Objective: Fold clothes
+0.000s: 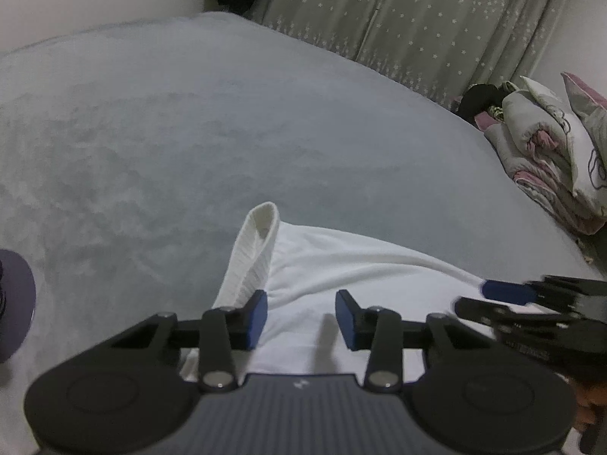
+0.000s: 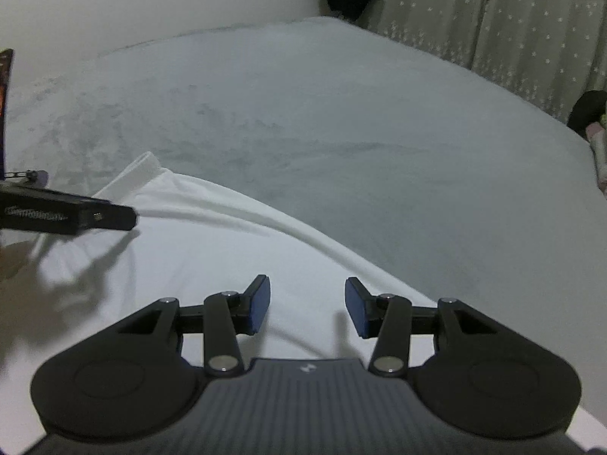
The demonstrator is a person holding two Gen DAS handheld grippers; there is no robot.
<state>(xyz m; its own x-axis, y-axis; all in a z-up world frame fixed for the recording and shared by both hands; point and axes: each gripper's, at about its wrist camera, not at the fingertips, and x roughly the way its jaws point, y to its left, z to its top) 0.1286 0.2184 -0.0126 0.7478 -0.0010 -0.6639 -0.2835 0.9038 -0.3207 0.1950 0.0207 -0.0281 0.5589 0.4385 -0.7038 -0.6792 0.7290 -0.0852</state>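
White garment (image 1: 322,265) lies creased, ribbed cuff (image 1: 254,250) upturned — both claws (image 1: 301,320) (image 2: 307,309) parted, empty.

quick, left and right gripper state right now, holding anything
left gripper: open above the white garment, gripping nothing
right gripper: open above the same garment, gripping nothing

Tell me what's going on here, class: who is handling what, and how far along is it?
A person holds a gripper in each hand above a white garment spread on a grey bed cover. The left gripper and right gripper both stand open over the cloth, gripping nothing. Its ribbed cuff lies flat. A pile of bedding sits aside.
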